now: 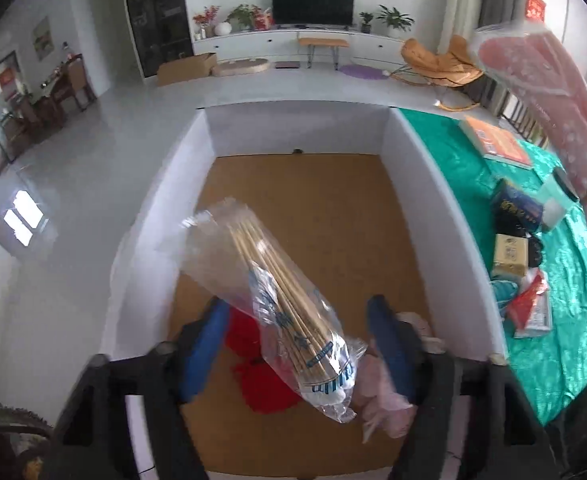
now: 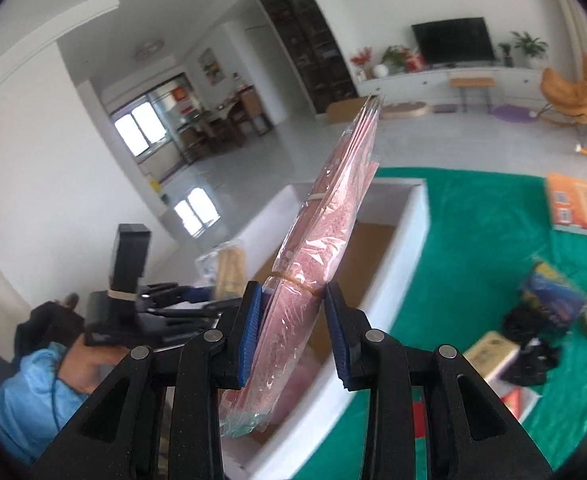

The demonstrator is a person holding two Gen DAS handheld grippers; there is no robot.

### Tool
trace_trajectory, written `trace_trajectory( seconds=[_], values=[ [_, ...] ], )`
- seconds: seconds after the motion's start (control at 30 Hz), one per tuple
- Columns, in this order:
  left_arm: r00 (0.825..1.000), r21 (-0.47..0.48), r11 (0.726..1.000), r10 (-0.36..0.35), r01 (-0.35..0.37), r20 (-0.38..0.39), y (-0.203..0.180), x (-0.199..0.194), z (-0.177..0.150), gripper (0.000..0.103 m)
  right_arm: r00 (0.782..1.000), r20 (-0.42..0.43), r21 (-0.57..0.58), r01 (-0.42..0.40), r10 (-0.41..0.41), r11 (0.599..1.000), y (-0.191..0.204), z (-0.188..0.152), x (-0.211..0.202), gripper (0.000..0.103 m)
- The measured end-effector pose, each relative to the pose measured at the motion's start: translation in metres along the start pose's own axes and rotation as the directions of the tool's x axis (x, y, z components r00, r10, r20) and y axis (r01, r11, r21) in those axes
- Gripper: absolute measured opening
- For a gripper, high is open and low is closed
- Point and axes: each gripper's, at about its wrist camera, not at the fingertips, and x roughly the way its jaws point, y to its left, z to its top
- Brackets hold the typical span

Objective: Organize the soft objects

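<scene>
While the left gripper stands released, its clear crinkly bag of wooden sticks dropping over the white cardboard box mid-frame, the right gripper loosely brackets a flat, floppy pink wrapped pack, light, slippery, best pinched by its banded waist.

i see blue pads on my left gripper and my right gripper, black arms behind them. the clear bag of sticks shows tan wood and blue print. the pink pack is speckled, banded in yellow. the white box has a brown floor, red cloth inside. the tablecloth is green; an orange book lies at its far edge.
</scene>
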Motion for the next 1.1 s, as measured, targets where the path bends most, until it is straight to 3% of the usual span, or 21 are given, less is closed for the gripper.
trace_trajectory(
  seconds=[0.03, 0.07, 0.17, 0.23, 0.3, 0.37, 0.5, 0.6, 0.67, 0.73, 0.8, 0.97, 1.1],
  values=[
    [0.999, -0.012, 0.999, 0.035, -0.035, 0.033, 0.004, -0.002, -0.005, 0.099, 0.999, -0.027, 0.004, -0.037, 0.037, 0.999, 0.006, -0.001, 0.014, 0.062],
    [0.997, -0.017, 0.999, 0.051, -0.051, 0.056, 0.003, -0.003, -0.008, 0.098, 0.996, -0.059, 0.013, -0.061, 0.062, 0.998, 0.008, -0.002, 0.025, 0.072],
    [0.996, -0.005, 0.999, 0.036, -0.036, 0.077, -0.006, -0.007, -0.015, 0.098, 0.998, -0.056, 0.025, -0.038, 0.040, 0.999, -0.002, -0.015, 0.025, 0.074],
    [0.995, 0.010, 1.000, -0.004, 0.003, 0.103, -0.024, -0.012, -0.017, 0.099, 0.998, -0.025, 0.003, 0.063, -0.063, 0.998, -0.021, -0.029, 0.010, 0.074],
    [0.990, 0.038, 0.997, -0.067, 0.063, 0.126, -0.045, -0.019, -0.021, 0.099, 0.979, 0.011, -0.021, 0.206, -0.206, 0.978, -0.040, -0.047, -0.004, 0.076],
    [0.976, 0.092, 0.984, -0.165, 0.153, 0.139, -0.083, -0.026, -0.027, 0.099, 0.922, 0.038, -0.021, 0.387, -0.386, 0.922, -0.075, -0.071, -0.023, 0.077],
    [0.918, 0.207, 0.913, -0.380, 0.353, 0.112, -0.173, -0.034, -0.046, 0.099, 0.757, -0.001, 0.059, 0.653, -0.654, 0.755, -0.158, -0.127, -0.064, 0.077],
    [0.866, 0.251, 0.842, -0.499, 0.477, 0.029, -0.245, -0.023, -0.068, 0.099, 0.637, -0.062, 0.123, 0.769, -0.768, 0.627, -0.210, -0.164, -0.094, 0.077],
    [0.848, 0.271, 0.811, -0.529, 0.518, -0.036, -0.284, -0.002, -0.080, 0.099, 0.586, -0.105, 0.161, 0.807, -0.803, 0.568, -0.236, -0.185, -0.112, 0.077],
    [0.854, 0.285, 0.808, -0.512, 0.515, -0.090, -0.314, 0.023, -0.088, 0.099, 0.577, -0.123, 0.209, 0.811, -0.808, 0.547, -0.253, -0.199, -0.128, 0.077],
    [0.860, 0.298, 0.809, -0.498, 0.507, -0.112, -0.330, 0.043, -0.090, 0.099, 0.589, -0.130, 0.246, 0.799, -0.798, 0.550, -0.260, -0.206, -0.139, 0.077],
    [0.901, 0.363, 0.832, -0.430, 0.419, -0.057, -0.348, 0.072, -0.088, 0.099, 0.576, -0.154, 0.225, 0.811, -0.803, 0.539, -0.267, -0.204, -0.133, 0.077],
    [0.917, 0.432, 0.823, -0.398, 0.369, -0.024, -0.356, 0.074, -0.099, 0.100, 0.579, -0.197, 0.229, 0.812, -0.792, 0.537, -0.272, -0.210, -0.124, 0.078]
  ],
)
